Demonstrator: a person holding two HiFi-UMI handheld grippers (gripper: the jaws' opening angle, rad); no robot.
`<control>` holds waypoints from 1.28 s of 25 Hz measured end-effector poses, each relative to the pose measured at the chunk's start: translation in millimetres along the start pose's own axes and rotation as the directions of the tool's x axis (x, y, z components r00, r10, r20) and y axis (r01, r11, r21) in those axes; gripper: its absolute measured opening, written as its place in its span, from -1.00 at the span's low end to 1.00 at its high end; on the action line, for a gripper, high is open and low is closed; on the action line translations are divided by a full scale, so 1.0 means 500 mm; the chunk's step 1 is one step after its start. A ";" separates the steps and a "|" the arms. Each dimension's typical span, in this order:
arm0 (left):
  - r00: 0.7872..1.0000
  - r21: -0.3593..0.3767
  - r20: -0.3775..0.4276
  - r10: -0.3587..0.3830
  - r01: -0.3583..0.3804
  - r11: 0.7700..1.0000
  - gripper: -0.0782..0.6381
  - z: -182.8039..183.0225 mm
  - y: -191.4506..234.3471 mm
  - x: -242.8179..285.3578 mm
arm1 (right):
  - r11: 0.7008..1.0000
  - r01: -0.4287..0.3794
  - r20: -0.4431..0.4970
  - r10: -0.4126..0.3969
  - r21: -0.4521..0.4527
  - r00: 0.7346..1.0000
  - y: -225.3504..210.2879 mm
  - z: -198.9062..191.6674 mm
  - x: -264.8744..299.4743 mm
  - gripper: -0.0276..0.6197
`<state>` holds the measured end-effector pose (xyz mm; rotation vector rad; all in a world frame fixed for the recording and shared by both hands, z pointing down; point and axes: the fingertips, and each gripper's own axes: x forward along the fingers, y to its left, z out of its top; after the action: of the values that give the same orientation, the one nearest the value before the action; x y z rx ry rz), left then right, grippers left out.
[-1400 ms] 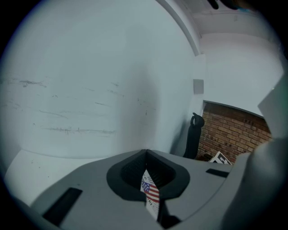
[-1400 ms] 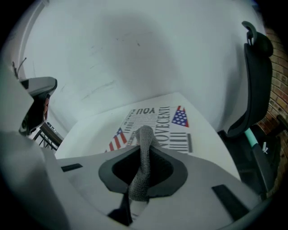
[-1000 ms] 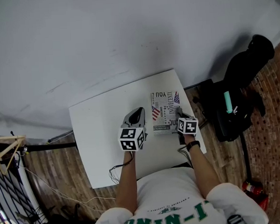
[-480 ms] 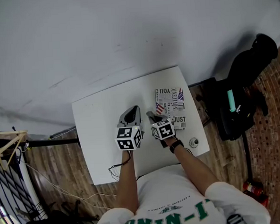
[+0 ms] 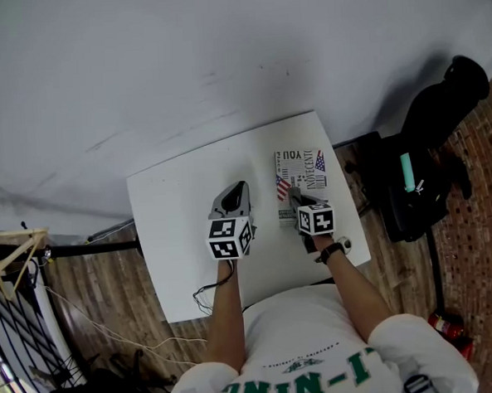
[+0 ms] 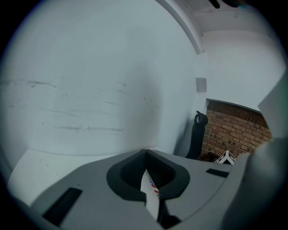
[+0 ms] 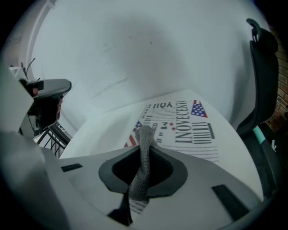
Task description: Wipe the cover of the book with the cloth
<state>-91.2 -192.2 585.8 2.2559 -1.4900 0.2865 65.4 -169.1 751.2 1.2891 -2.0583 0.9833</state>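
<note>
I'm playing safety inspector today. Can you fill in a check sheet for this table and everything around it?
Surface: white table, with one book on it.
Job's things: the book lies flat near the right edge. A grey cloth sticks out over its cover.
Clutter: nothing seen for sure; the right arm hides some of the table edge.
Grippers: right gripper shut on the cloth. Left gripper shut, beside the book.
Cables: a thin cable dangles under the left wrist.
Surroundings: black chair, wooden hanger, brick surface.
</note>
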 end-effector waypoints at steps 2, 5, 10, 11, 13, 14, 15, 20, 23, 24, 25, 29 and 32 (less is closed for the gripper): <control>1.000 0.002 0.003 -0.015 0.015 1.000 -0.74 0.006 -0.011 0.008 | 0.998 0.047 0.012 -0.048 0.031 0.999 -0.055 0.000 -0.022 -0.74; 0.999 0.006 0.005 -0.042 0.042 0.999 -0.74 0.011 -0.032 0.020 | 0.987 0.144 0.027 -0.146 0.068 0.989 -0.134 0.003 -0.068 -0.74; 0.997 0.008 0.024 -0.070 0.069 0.998 -0.74 0.024 -0.051 0.022 | 0.972 0.218 0.028 -0.221 0.084 0.975 -0.203 -0.009 -0.102 -0.74; 0.997 0.004 0.029 -0.071 0.071 0.997 -0.74 0.027 -0.052 0.022 | 0.972 0.218 0.028 -0.221 0.087 0.975 -0.208 -0.012 -0.100 -0.74; 0.997 -0.003 0.036 -0.066 0.066 0.998 -0.74 0.030 -0.047 0.019 | 0.970 0.220 0.027 -0.224 0.105 0.974 -0.199 -0.005 -0.105 -0.75; 0.997 -0.004 0.037 -0.060 0.061 0.998 -0.74 0.029 -0.043 0.016 | 0.971 0.210 0.028 -0.214 0.115 0.976 -0.182 0.002 -0.107 -0.75; 0.998 -0.005 0.037 -0.055 0.055 0.998 -0.74 0.027 -0.038 0.014 | 0.975 0.187 0.030 -0.192 0.120 0.981 -0.158 0.008 -0.104 -0.75; 0.999 -0.010 0.026 -0.044 0.045 0.999 -0.74 0.013 -0.030 0.006 | 1.000 -0.002 0.024 0.001 0.027 1.000 0.018 0.016 -0.044 -0.75; 0.999 0.000 0.021 -0.046 0.046 0.999 -0.74 0.010 -0.032 0.000 | 0.996 -0.083 -0.010 0.083 -0.028 0.996 0.104 0.004 -0.014 -0.75; 0.999 0.002 0.021 -0.047 0.047 0.999 -0.74 0.011 -0.032 -0.002 | 0.994 -0.103 -0.022 0.103 -0.039 0.994 0.124 -0.003 -0.006 -0.75; 0.999 0.004 0.022 -0.048 0.048 0.999 -0.74 0.012 -0.033 -0.003 | 0.991 -0.123 -0.034 0.121 -0.044 0.992 0.138 -0.011 0.001 -0.75; 0.998 0.004 0.024 -0.051 0.051 0.999 -0.74 0.014 -0.034 -0.005 | 0.994 -0.102 -0.072 0.099 -0.043 0.992 0.124 -0.038 -0.001 -0.75; 0.998 0.001 0.021 -0.054 0.054 0.999 -0.74 0.010 -0.034 -0.002 | 1.000 -0.027 -0.065 0.026 -0.016 0.998 0.059 -0.038 -0.034 -0.75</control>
<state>-76.3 -187.9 576.9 2.3015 -1.4368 0.2476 46.8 -136.4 741.2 1.2085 -2.0346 1.0044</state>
